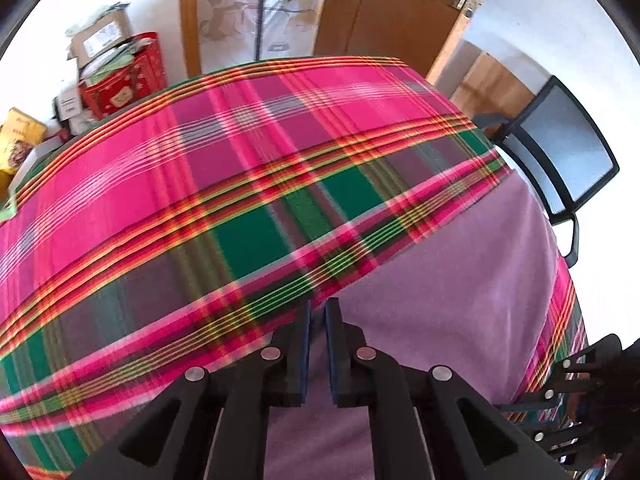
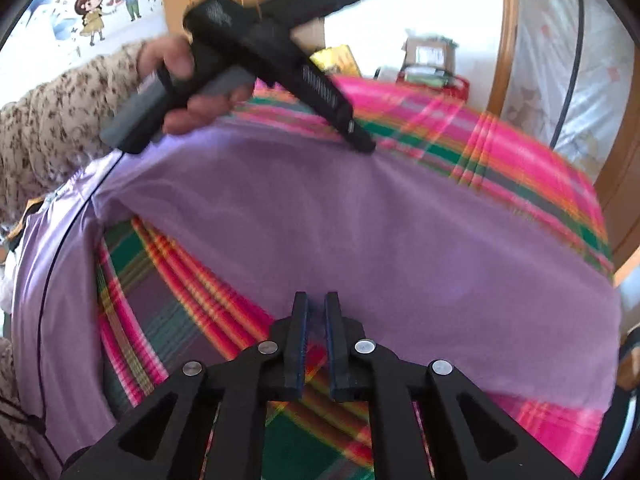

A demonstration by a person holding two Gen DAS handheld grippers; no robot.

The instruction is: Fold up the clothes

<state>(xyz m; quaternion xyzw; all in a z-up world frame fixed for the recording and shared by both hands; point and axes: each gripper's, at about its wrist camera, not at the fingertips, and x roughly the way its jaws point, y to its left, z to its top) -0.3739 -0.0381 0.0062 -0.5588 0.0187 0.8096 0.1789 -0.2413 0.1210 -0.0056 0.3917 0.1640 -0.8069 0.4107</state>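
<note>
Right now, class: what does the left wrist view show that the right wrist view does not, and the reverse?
Only the left wrist view: a black mesh chair, a wooden door, and a red box.

Only the right wrist view: a hand holding the left gripper, a patterned sleeve, and a cartoon wall sticker.

Both: the purple garment on the plaid cloth, with slightly parted jaws in front.

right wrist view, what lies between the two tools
Only the purple garment spread on the plaid cloth lies between the left tool and the right tool; the right wrist view shows it.
</note>
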